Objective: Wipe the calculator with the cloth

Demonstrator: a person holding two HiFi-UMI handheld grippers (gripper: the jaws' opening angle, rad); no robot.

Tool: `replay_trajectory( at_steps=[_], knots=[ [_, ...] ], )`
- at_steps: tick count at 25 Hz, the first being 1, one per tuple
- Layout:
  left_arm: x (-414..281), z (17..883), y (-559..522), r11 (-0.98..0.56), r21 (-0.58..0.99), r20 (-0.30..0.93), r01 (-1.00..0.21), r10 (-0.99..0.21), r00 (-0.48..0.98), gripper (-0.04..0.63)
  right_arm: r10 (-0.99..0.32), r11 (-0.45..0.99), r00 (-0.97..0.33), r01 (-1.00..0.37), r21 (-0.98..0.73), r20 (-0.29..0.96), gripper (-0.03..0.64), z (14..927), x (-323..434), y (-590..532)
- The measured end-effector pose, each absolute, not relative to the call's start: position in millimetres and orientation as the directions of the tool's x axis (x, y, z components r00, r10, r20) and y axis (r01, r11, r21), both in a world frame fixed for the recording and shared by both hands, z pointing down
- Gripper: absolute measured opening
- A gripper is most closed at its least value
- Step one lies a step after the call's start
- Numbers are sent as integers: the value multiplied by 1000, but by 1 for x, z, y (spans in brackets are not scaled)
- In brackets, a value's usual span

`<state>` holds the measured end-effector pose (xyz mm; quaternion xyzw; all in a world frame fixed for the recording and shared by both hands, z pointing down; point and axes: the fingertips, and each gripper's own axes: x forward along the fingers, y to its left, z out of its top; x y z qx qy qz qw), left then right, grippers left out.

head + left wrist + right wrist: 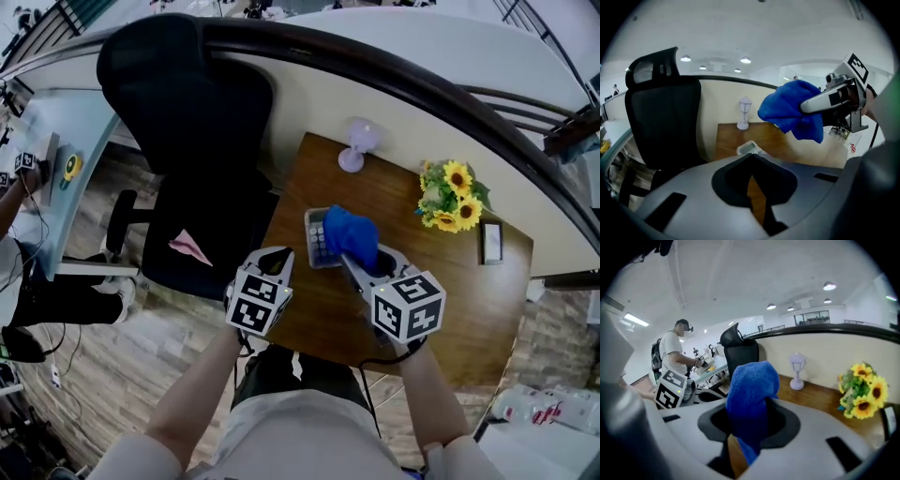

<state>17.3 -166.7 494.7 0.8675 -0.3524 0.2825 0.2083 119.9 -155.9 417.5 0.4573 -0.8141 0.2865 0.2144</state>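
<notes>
A grey calculator (317,238) lies on the wooden desk (469,300), its right part hidden under a blue cloth (351,233). My right gripper (360,266) is shut on the cloth, which bunches up between its jaws (751,394) and hangs down over them. In the left gripper view, the cloth (792,111) hangs from the right gripper (834,97) above the desk, and the calculator (750,148) shows just beyond my left jaws. My left gripper (275,259) hovers at the desk's left edge, shut, holding nothing.
A black office chair (187,112) stands left of the desk, with a pink paper (189,247) on its seat. A small lamp (357,145), sunflowers (453,197) and a small frame (491,242) stand along the desk's back. A person (675,352) works at another table.
</notes>
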Motion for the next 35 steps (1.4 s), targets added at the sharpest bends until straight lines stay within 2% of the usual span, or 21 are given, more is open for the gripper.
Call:
replay_trajectory(
  at_steps=[11, 20, 28, 35],
  knots=[
    [11, 334, -187, -700, -1, 436, -715, -643, 629, 2, -821, 417, -446, -895, -160, 356, 133, 263, 127, -159],
    [5, 228, -171, -709, -95, 257, -698, -695, 671, 2, -882, 426, -434, -901, -84, 184, 133, 172, 124, -128],
    [-2, 167, -150, -693, -146, 126, -706, -721, 681, 2, -899, 423, -426, -905, -49, 105, 133, 140, 129, -99],
    [-5, 151, -133, -698, -113, 92, -707, -716, 692, 2, -897, 420, -419, -907, -23, 139, 133, 146, 135, -79]
  ],
)
